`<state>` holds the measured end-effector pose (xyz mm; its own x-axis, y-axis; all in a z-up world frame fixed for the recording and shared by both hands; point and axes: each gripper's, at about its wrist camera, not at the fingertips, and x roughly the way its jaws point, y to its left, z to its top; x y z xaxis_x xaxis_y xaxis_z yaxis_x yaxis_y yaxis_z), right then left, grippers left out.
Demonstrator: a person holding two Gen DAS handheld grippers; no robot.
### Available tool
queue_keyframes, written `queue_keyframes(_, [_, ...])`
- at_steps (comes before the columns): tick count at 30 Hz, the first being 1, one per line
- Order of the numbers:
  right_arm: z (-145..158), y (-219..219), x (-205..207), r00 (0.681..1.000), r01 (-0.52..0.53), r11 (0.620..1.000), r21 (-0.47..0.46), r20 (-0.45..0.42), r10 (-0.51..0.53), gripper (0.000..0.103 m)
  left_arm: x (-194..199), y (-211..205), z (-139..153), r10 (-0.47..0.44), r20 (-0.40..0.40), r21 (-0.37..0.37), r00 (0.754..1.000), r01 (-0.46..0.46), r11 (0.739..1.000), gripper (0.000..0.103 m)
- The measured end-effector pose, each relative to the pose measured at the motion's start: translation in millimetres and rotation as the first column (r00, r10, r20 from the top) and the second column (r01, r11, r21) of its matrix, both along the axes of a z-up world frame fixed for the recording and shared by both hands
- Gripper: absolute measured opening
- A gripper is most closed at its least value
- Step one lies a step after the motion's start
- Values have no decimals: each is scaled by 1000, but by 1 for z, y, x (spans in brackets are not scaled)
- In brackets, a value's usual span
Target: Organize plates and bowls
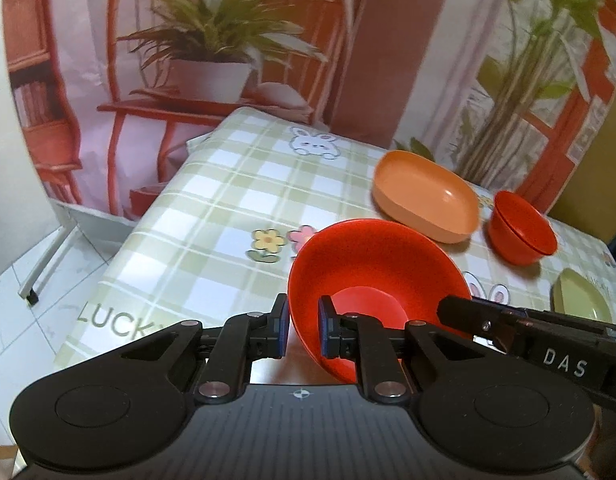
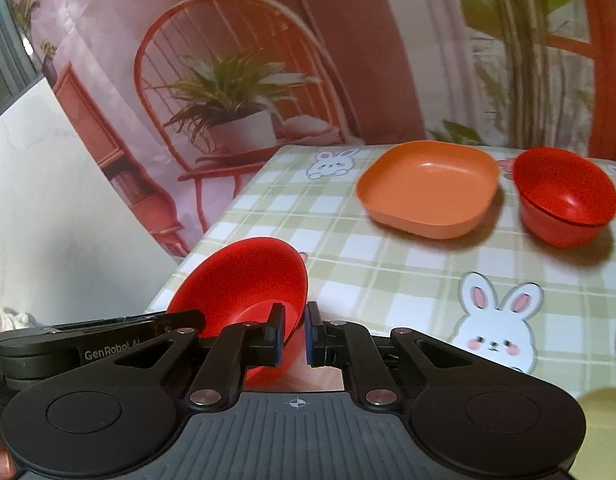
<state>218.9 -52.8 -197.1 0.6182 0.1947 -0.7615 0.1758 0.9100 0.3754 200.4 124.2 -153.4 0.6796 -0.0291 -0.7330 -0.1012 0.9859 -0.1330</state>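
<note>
red bowl (image 1: 371,264) tilted, rim clamped between left gripper (image 1: 304,326) pads.

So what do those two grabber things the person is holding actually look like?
Both are matte black plastic. Each gripper, left and right, has a ribbed body, two round discs, linkage arms with silver rivets, and jaws lined with blue pads. White lettering shows on their sides: "DAS" on the right one, "GenRobot" on the left. No cables or sleeves show.
</note>
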Motion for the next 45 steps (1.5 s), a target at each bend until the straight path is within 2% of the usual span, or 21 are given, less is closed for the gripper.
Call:
queue_keyframes(14, [9, -60, -42, 987, 154, 986, 70, 44, -157, 10, 17, -67, 22, -142, 10, 66, 990, 141, 988, 16])
queue_keyframes(21, [17, -107, -53, 961, 257, 960, 112, 79, -267, 10, 39, -107, 33, -232, 40, 92, 972, 228, 969, 16])
queue_keyframes(25, [19, -129, -57, 943, 305, 945, 118, 101, -318, 9, 58, -125, 36, -271, 44, 80, 962, 267, 961, 16])
queue_keyframes(31, [19, -166, -50, 917, 368, 923, 111, 122, -380, 10, 88, -154, 36, -342, 54, 105, 938, 335, 936, 16])
queue_keyframes(38, [16, -205, -35, 903, 403, 914, 52, 140, -406, 9, 130, -180, 26, -379, 39, 61, 924, 377, 924, 16])
queue_keyframes(45, [4, -229, -23, 895, 431, 902, 0, 123, -428, 9, 156, -203, 9, -418, 17, 71, 908, 416, 907, 16])
